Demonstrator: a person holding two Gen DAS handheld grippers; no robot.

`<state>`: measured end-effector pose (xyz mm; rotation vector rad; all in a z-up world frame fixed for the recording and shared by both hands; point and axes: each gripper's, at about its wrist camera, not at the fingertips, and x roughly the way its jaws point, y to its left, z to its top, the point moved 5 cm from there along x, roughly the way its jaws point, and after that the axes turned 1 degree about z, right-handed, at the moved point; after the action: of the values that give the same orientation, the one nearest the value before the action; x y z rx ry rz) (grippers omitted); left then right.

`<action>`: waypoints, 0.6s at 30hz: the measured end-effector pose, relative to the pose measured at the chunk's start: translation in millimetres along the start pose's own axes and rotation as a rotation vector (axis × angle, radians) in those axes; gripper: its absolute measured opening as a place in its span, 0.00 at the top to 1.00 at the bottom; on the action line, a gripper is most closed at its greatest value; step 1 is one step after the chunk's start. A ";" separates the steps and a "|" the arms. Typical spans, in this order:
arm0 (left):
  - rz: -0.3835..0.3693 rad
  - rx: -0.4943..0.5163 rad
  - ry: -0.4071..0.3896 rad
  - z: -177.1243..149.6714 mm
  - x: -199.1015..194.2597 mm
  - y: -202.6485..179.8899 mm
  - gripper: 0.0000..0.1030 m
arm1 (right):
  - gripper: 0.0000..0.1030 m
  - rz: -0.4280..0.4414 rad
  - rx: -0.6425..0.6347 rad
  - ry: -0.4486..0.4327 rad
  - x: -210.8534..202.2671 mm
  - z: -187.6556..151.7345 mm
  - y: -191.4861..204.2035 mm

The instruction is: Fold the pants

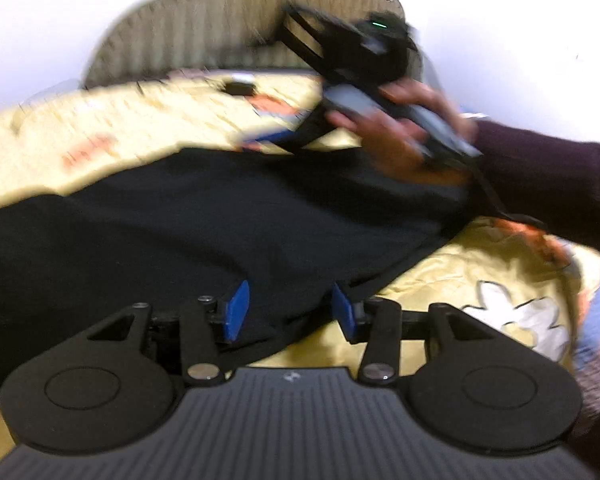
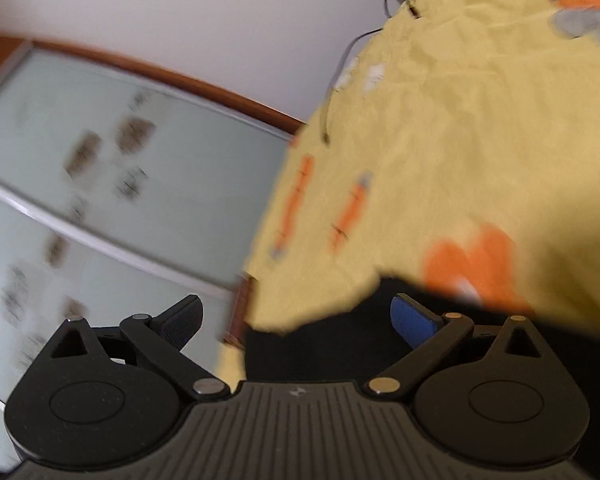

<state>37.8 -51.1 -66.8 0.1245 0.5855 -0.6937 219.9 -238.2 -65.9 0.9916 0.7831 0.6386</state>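
Note:
Black pants [image 1: 204,224] lie spread across a yellow bedspread [image 1: 452,276] in the left wrist view. My left gripper [image 1: 291,312] sits low at their near edge. Its blue pads [image 1: 238,312] stand apart, the black cloth lies flat between them, and no pad visibly presses on it. Beyond the pants, a hand [image 1: 392,136] holds my right gripper [image 1: 268,138] above the far edge, blurred. In the right wrist view my right gripper [image 2: 298,320] is wide open with nothing gripped. A corner of the pants [image 2: 340,344] lies beneath it on the bedspread [image 2: 460,140].
A beige ribbed headboard [image 1: 228,28] rises behind the bed against a white wall. A small black object [image 1: 240,88] lies near it. A thin black cable [image 2: 340,68] trails over the bedspread. Frosted sliding doors [image 2: 120,160] stand past the bed's edge. A dark sleeve [image 1: 560,192] crosses the right side.

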 end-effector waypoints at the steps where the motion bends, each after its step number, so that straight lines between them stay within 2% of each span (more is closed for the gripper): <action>1: 0.033 0.015 -0.016 2.1 -7.0 1.4 0.59 | 0.02 -0.078 -0.061 0.000 -10.7 -13.4 5.8; 2: 0.059 0.014 -0.033 4.4 -14.8 5.4 0.58 | 0.02 -0.160 -0.123 -0.005 -20.2 -24.5 10.3; 4: 0.118 -0.020 -0.058 8.6 -28.3 21.0 0.53 | 0.02 -0.419 -0.265 -0.037 -38.8 -47.0 16.5; 5: 0.162 -0.041 -0.063 9.7 -31.7 30.1 0.42 | 0.02 -0.513 -0.334 -0.054 -45.3 -56.0 19.6; 6: 0.214 -0.070 -0.061 10.3 -33.4 41.9 0.40 | 0.02 -0.612 -0.393 -0.059 -49.4 -65.7 21.8; 8: 0.297 -0.142 -0.042 9.6 -33.1 68.4 0.40 | 0.02 -0.731 -0.480 -0.064 -51.9 -84.7 26.5; 10: 0.364 -0.164 -0.009 5.9 -29.6 86.3 0.40 | 0.02 -0.805 -0.502 -0.032 -51.4 -101.5 25.0; 12: 0.449 -0.145 0.063 -2.2 -25.2 95.6 0.42 | 0.02 -0.834 -0.507 -0.004 -51.6 -117.0 23.1; 14: 0.476 -0.121 0.096 -14.7 -29.1 100.3 0.42 | 0.02 -0.917 -0.573 0.023 -49.3 -137.2 23.8; 16: 0.462 -0.150 0.087 -20.4 -40.6 102.2 0.42 | 0.02 -0.921 -0.611 0.022 -50.6 -152.5 32.9; 18: 0.474 -0.157 0.080 -20.5 -51.6 100.3 0.46 | 0.02 -0.862 -0.615 0.011 -58.6 -160.1 45.8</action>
<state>60.1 61.3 -63.8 0.1388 0.6555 -0.1824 50.9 -187.5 -60.4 0.0432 0.8578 0.1005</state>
